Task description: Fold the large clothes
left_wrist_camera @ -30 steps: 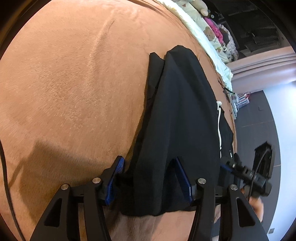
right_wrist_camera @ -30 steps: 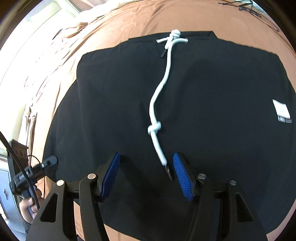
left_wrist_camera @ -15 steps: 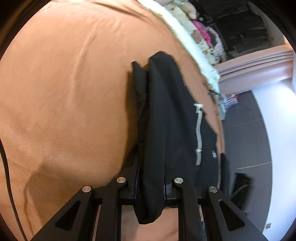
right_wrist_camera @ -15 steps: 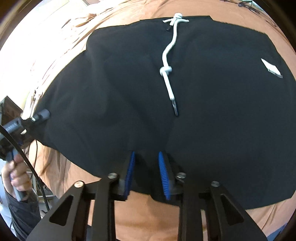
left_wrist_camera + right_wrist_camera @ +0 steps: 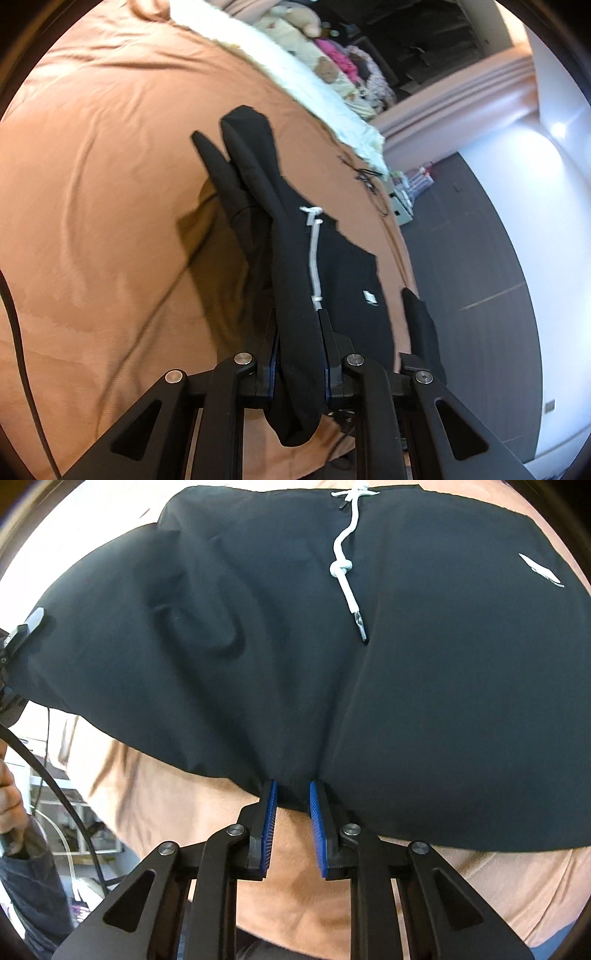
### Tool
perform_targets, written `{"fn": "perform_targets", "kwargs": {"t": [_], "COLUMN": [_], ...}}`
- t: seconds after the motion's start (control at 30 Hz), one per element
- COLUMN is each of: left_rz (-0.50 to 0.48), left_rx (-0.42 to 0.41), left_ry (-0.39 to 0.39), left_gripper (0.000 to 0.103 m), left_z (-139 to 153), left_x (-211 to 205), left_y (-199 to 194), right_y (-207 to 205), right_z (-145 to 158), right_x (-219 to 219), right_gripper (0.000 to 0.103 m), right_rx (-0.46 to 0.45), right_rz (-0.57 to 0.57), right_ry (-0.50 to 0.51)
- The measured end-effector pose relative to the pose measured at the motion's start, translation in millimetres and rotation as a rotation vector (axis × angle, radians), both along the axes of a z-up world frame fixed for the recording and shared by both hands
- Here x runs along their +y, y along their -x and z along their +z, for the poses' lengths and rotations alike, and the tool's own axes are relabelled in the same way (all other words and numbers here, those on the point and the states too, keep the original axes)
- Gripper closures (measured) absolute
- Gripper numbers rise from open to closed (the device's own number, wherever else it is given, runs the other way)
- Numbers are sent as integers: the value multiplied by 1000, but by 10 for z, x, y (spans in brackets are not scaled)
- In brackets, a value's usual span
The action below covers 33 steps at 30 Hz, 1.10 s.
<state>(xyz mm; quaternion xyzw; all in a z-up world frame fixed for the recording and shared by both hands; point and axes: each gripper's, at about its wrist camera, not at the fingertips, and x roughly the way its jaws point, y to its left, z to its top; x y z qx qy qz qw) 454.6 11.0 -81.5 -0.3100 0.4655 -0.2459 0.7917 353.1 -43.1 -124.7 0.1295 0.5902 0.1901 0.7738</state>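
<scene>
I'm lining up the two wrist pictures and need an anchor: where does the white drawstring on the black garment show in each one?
Left wrist view: the white drawstring runs down the centre, just above the left gripper.
Right wrist view: the drawstring hangs from the top edge, right of centre, well above the right gripper.
Shared landmark: the small white label on the black garment.

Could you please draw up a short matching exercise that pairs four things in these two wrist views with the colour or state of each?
Things:
1. black shorts
2. drawstring
3. bed cover
4. left gripper

Colour or state:
A. white, knotted partway along
B. tan, spread underneath
C. shut on a bunched fold of fabric
D. partly lifted, held at two places

Pairs: 1-D, 2-A, 3-B, 4-C
</scene>
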Motion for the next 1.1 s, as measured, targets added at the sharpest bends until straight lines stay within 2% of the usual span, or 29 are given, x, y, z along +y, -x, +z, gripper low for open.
{"fn": "perform_targets", "kwargs": {"t": [0.3, 0.37, 0.4, 0.43, 0.63, 0.77, 0.87, 1.1], "left_rz": [-130, -159, -173, -184, -264, -318, -356, -459], "left_rx": [-93, -110, -114, -116, -121, -113, -100, -43], "left_ry": [-64, -79, -86, -90, -128, -156, -180, -271], "left_gripper": [86, 86, 86, 86, 86, 86, 85, 85], "left_z": [562, 636, 662, 663, 674, 618, 527, 98], "left_x": [-755, -967, -1077, -1135, -1676, -2038, -2317, -3044], "left_y": [-34, -50, -57, -50, -68, -94, -99, -111], "right_y": [280, 290, 332, 390, 504, 559, 593, 728], "right_z": [389, 459, 456, 447, 437, 314, 424, 216], "right_x": [-769, -998, -1067, -1147, -1528, -1853, -2131, -2519], "right_gripper": [86, 73, 58, 50, 50, 50, 50, 50], "right_rx": [-179, -204, -215, -230, -249, -247, -244, -229], "right_rz": [-116, -136, -145, -157, -230, -283, -329, -412], "right_ry": [-14, -17, -24, -28, -57, -76, -103, -130]}}
